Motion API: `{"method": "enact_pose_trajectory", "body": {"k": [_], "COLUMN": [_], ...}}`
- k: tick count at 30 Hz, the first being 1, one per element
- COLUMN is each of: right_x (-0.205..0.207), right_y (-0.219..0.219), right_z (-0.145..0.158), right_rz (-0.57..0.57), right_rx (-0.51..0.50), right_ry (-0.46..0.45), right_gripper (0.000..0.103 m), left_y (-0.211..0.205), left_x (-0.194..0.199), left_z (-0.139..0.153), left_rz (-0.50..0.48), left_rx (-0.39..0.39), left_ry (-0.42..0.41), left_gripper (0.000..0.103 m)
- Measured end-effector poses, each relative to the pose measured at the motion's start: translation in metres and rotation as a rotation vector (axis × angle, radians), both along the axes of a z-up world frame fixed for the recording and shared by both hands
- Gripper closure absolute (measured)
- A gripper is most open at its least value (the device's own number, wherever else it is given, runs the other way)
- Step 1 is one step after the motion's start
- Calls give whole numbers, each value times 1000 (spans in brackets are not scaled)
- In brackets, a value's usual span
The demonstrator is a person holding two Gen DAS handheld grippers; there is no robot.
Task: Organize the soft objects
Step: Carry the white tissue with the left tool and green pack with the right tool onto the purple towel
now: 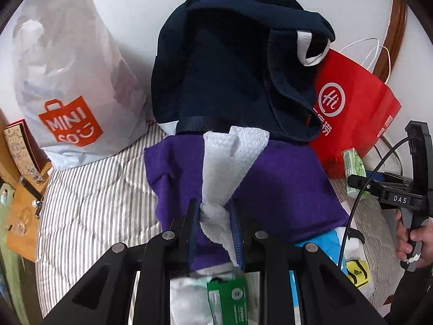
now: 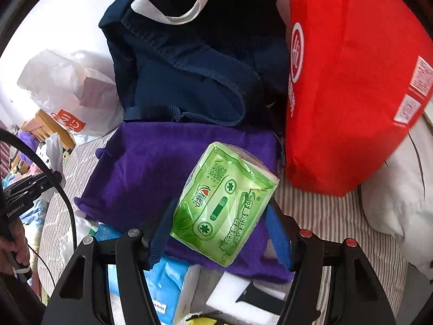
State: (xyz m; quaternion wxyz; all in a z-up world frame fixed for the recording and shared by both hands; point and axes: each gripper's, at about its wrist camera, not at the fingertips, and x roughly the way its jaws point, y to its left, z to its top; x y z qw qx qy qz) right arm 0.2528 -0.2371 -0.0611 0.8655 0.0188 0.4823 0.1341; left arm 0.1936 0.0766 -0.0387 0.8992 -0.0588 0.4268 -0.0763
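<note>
My left gripper (image 1: 215, 211) is shut on a white towel (image 1: 230, 162) and holds it up over a folded purple cloth (image 1: 284, 184) on the striped bed. My right gripper (image 2: 219, 211) is shut on a green tissue pack (image 2: 224, 200), held above the same purple cloth (image 2: 151, 168). That pack also shows in the left wrist view (image 1: 354, 173), at the right gripper's tip. A dark navy bag (image 1: 230, 62) stands open behind the purple cloth; it also shows in the right wrist view (image 2: 189, 62) with its white handle.
A red paper bag (image 1: 354, 108) (image 2: 349, 81) stands right of the navy bag. A white MINISO plastic bag (image 1: 67, 81) stands left. Light blue packs (image 2: 165, 284), a green-labelled pack (image 1: 227, 298) and a yellow item (image 1: 357, 273) lie near me. A white pillow (image 2: 400, 197) lies right.
</note>
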Motion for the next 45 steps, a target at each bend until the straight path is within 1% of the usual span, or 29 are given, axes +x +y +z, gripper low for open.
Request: {"method": "enact_pose_trajectory", "body": {"k": [7,17,23,31,34,40,43,45], "right_x": [15,46,67,86,90,93,93,94], "right_y": [12,33,44,45,45,42,41,40], "right_z": [-10,-40,-60,-85,-92,-99,-101,-102], "right_rz": [17,57,62,63,70,78,84,88], "right_rx": [-9,-31,-90,-124,-133,-115,-114,-111], "right_ry": [22,80,101,138,149,160,163,164], "right_gripper": [38,38,38,38,38,38,37,37], "left_y": [3,10,10,6,4,-1,-6,-9], "left_x": [22,55,72,98,110,123,126,126], "left_z": [-14,-35,-52,-76,-83,-92,-97,-98], "left_rz": [-13,-7,-12,-11,-2,11,16,16], "left_rx": [-15,-33,-33,-21,-3,33,38,40], "left_ry": [16,54,94,166,194,231,248,252], "left_gripper": [81,81,81,81,81,80,79,77]}}
